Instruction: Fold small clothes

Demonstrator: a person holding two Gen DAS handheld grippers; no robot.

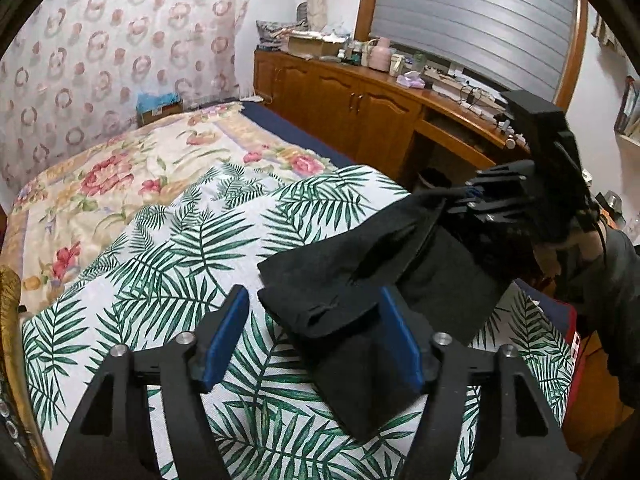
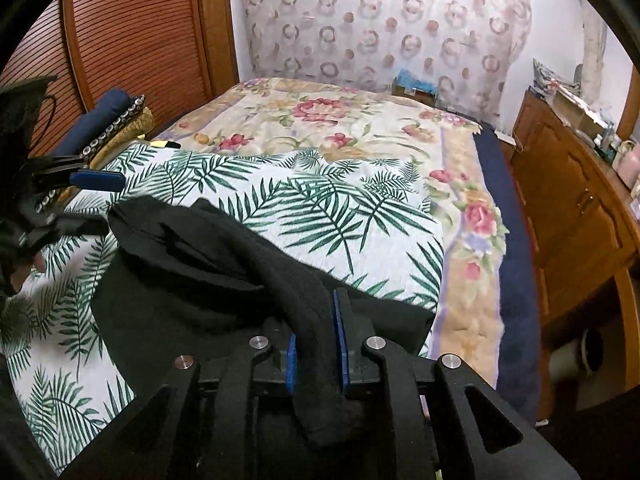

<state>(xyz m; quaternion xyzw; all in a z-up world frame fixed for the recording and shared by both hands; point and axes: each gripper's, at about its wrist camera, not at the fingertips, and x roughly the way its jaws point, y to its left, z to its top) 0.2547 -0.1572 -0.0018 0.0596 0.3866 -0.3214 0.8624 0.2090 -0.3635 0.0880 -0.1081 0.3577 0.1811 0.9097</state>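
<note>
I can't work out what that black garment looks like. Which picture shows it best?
The left wrist view: the black garment lies spread on the palm-leaf cover, edges visible, open left gripper above it. The right wrist view shows mostly a bunched strip pinched in the right gripper.

A bed [image 1: 312, 136] carries a floral quilt [image 1: 100, 176]; over it lies a palm-leaf cover [image 1: 160, 248], and a black garment [image 1: 340, 292] rests on that cover.

Black garment [image 2: 192, 264] end behind right claw [image 2: 318, 344].
</note>
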